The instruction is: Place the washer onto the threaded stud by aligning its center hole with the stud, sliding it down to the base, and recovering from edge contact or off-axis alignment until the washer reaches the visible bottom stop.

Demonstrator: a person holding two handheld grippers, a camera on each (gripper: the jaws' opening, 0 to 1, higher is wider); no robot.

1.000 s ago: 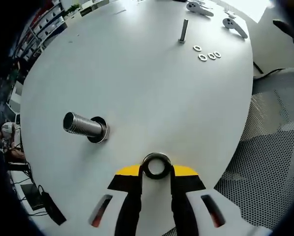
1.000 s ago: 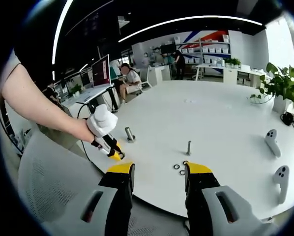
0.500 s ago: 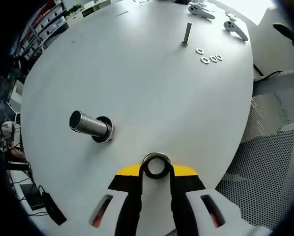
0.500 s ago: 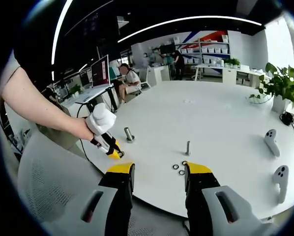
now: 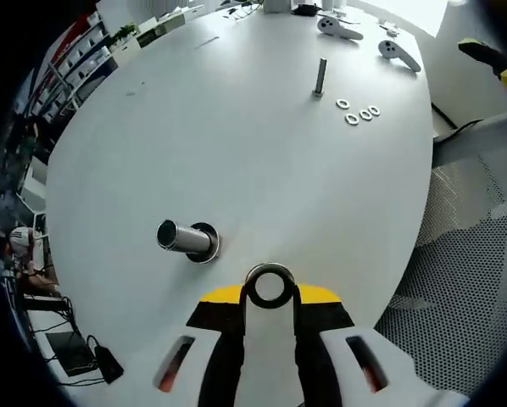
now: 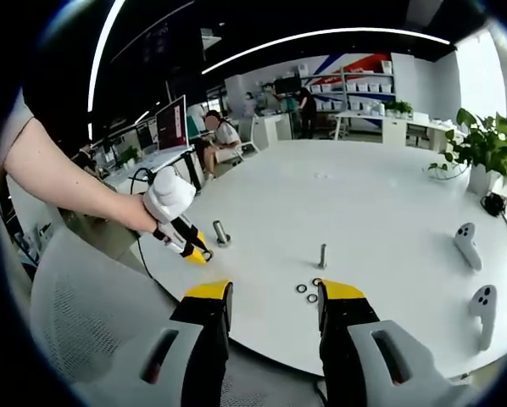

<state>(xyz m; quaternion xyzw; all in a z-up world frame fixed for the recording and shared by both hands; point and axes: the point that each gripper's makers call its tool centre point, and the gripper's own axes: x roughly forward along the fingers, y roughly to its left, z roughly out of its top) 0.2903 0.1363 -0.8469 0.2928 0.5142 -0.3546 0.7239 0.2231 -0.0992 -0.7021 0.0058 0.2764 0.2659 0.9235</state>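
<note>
On the white round table (image 5: pixel 236 127), washers (image 5: pixel 359 113) beside a thin stud (image 5: pixel 320 76).

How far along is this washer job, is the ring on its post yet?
Not yet. Done so far: the left gripper is shut on the washer, held above the white table. In hand: bringing it towards the large threaded stud, which is bare, to one side of the jaws. Left: line the hole up and slide it down to the base. The right gripper hangs open, holding nothing.
</note>
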